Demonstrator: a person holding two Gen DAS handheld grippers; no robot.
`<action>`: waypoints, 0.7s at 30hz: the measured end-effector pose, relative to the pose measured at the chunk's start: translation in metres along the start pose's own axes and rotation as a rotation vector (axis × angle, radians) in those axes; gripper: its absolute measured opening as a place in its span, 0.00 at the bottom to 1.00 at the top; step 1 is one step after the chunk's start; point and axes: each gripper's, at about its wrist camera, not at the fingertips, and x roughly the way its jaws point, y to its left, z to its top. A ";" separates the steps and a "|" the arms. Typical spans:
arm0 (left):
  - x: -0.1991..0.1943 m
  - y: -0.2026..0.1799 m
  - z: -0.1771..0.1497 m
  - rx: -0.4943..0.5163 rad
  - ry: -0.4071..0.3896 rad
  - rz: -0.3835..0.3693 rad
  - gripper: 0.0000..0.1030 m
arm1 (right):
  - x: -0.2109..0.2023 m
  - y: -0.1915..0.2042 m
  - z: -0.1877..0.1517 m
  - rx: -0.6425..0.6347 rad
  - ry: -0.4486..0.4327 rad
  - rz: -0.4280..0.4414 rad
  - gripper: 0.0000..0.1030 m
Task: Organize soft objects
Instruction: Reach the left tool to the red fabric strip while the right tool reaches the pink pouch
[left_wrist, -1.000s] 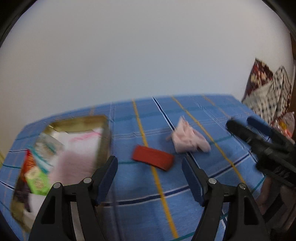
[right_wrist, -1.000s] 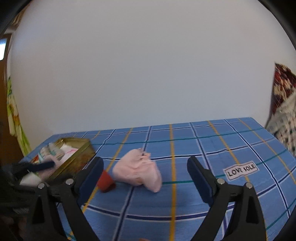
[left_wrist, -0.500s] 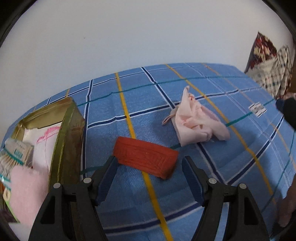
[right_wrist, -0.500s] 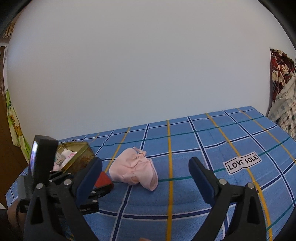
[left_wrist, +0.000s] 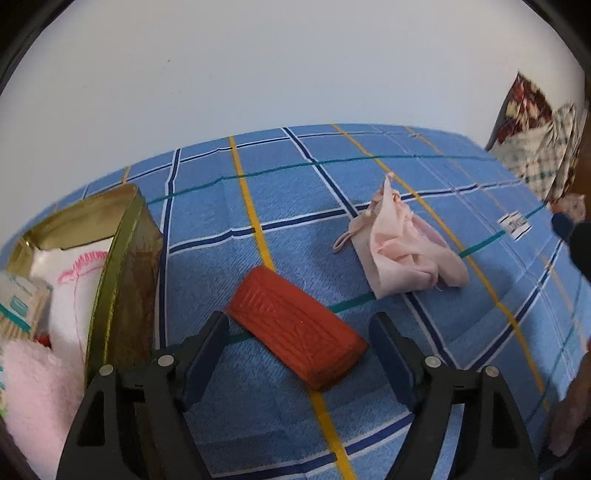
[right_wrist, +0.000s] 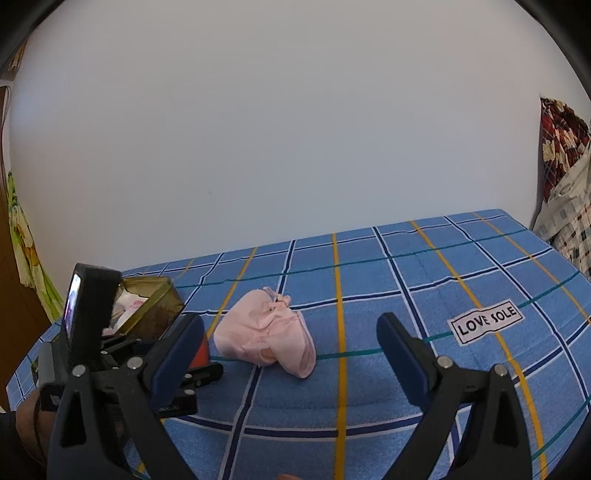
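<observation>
A: We have the left gripper spread wide, its jaws having just been opening, straddling one red pad on the blue checked cloth beside the gold tin.

B: It looks light and squashy; we should pinch across its narrow sides.

A: One pink garment lies limp ahead of our right gripper, also spread and empty.

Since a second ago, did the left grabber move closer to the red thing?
Yes. The left gripper has come down toward the red pad, which still lies on the same yellow stripe of the blue cloth. Its jaws have just been opening, with the pad between them, untouched.
</observation>
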 end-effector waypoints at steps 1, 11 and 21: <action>0.001 0.000 0.000 -0.002 -0.002 -0.005 0.78 | 0.000 0.001 0.000 -0.003 0.000 0.000 0.93; -0.001 0.007 -0.003 -0.049 -0.016 -0.024 0.47 | 0.006 0.004 -0.001 -0.028 0.009 -0.009 0.93; -0.024 0.013 -0.012 -0.063 -0.099 -0.051 0.42 | 0.018 0.005 -0.001 -0.034 0.049 -0.018 0.93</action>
